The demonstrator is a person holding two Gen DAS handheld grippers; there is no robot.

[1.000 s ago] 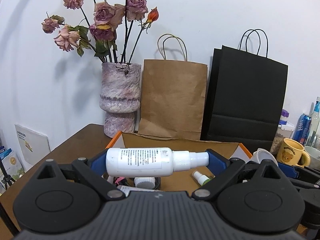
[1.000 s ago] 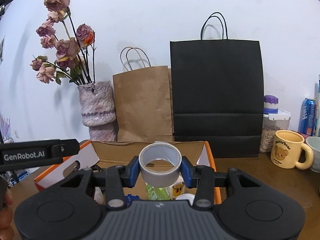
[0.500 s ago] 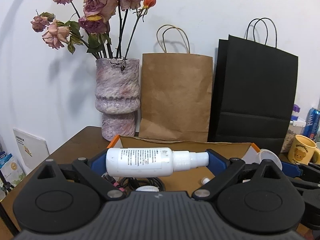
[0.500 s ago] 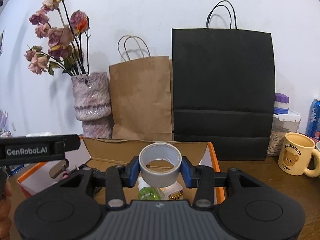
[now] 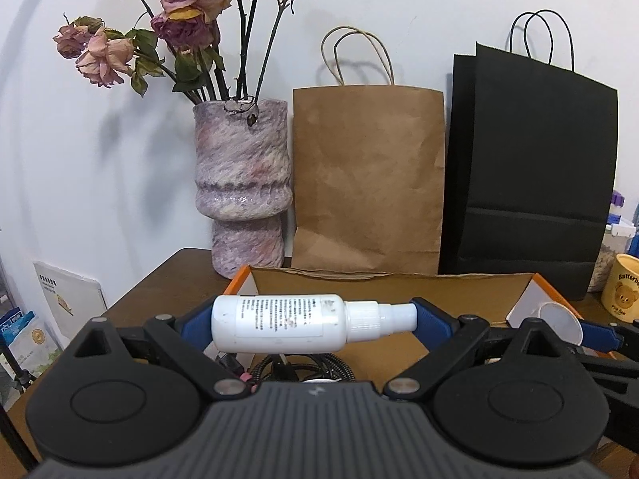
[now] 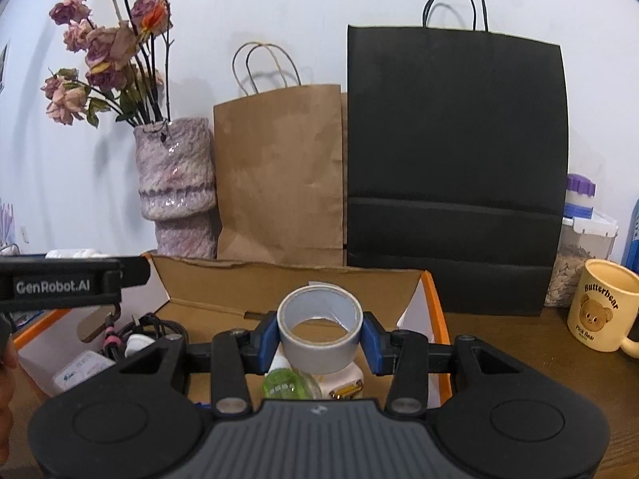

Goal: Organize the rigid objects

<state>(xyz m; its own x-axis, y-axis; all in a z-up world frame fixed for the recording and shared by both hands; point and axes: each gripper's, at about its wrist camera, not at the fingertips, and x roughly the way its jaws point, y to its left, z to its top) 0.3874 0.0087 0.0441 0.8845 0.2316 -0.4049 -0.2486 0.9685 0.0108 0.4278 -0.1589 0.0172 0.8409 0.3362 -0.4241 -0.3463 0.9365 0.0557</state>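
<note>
the left gripper (image 5: 315,319) is pinching a white spray bottle (image 5: 279,322) end to end, base on one blue pad and nozzle cap on the other, the bottle lying crosswise above the near edge of the box (image 5: 391,279). it looks light and stiff, but smooth plastic held by its tips is likely to swivel or pop out — a grip across the labelled belly would be safer. the right gripper (image 6: 319,337) is clamping a grey tape roll (image 6: 319,329) across its outer wall, hole facing the camera, over the box's (image 6: 279,279) right half; light, rigid enough, rubbery surface, so the hold seems sound. below it a green bottle (image 6: 281,385) is sitting in the box, with cables (image 6: 155,329) to the left.

compared with a second ago, both grippers are sitting lower and nearer the box — the vase (image 5: 241,183) and bags behind are looming larger, and the mug (image 6: 599,309) is sliding toward the frame edge. the grips are looking unchanged.
</note>
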